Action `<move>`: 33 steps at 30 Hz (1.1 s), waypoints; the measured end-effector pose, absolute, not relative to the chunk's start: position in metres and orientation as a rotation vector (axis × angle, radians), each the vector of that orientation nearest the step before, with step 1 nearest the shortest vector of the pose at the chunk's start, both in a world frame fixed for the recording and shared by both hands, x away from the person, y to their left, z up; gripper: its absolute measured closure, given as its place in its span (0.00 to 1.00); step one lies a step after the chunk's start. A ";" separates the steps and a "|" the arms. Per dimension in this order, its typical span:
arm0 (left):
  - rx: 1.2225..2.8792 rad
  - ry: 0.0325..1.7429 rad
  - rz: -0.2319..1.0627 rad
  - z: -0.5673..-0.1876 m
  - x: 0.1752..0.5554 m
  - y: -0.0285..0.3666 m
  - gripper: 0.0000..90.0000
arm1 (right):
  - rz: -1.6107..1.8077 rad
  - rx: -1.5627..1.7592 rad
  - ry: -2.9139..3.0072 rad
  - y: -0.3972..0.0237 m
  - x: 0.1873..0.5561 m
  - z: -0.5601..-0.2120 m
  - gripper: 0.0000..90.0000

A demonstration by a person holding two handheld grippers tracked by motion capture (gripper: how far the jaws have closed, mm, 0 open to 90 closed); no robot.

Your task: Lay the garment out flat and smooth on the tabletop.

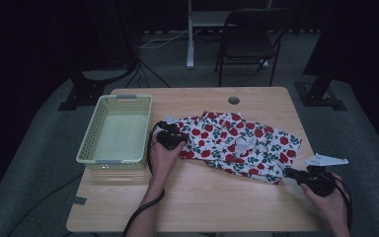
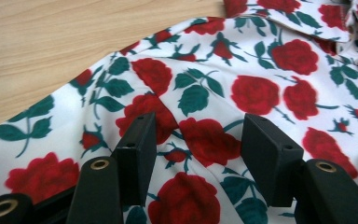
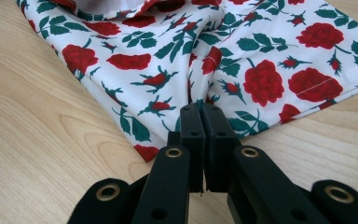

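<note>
A white garment printed with red roses and green leaves [image 1: 237,143] lies crumpled across the middle and right of the wooden table [image 1: 217,207]. My left gripper [image 1: 180,136] sits at the garment's left end. In the left gripper view its jaws [image 2: 198,126] stand apart just over the garment [image 2: 261,93], with a raised fold between them. My right gripper [image 1: 289,173] is at the garment's near right corner. In the right gripper view its jaws [image 3: 200,109] are pressed together on the hem of the garment [image 3: 261,79], where a crease runs into the tips.
A pale green slotted basket [image 1: 91,129] stands on the table's left side, right beside the left hand. A round cable hole [image 1: 233,100] is at the far edge. A folding chair [image 1: 251,34] stands behind the table.
</note>
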State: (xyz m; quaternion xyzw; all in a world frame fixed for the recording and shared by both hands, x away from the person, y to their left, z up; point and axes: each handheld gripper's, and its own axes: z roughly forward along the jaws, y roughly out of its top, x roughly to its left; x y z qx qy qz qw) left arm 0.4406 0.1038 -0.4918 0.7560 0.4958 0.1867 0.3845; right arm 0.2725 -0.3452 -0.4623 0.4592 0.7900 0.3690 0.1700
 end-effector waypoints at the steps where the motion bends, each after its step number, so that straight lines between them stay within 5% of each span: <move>1: 1.932 1.262 0.488 -0.492 0.441 0.104 0.53 | 1.048 1.306 2.243 -0.346 0.272 -0.462 0.98; 22: 1.950 1.288 0.528 -0.489 0.442 0.100 0.51 | 1.030 1.327 2.251 -0.351 0.270 -0.467 0.98; 33: 1.936 1.072 0.505 -0.456 0.405 0.075 0.51 | 1.038 1.328 2.258 -0.347 0.272 -0.470 0.98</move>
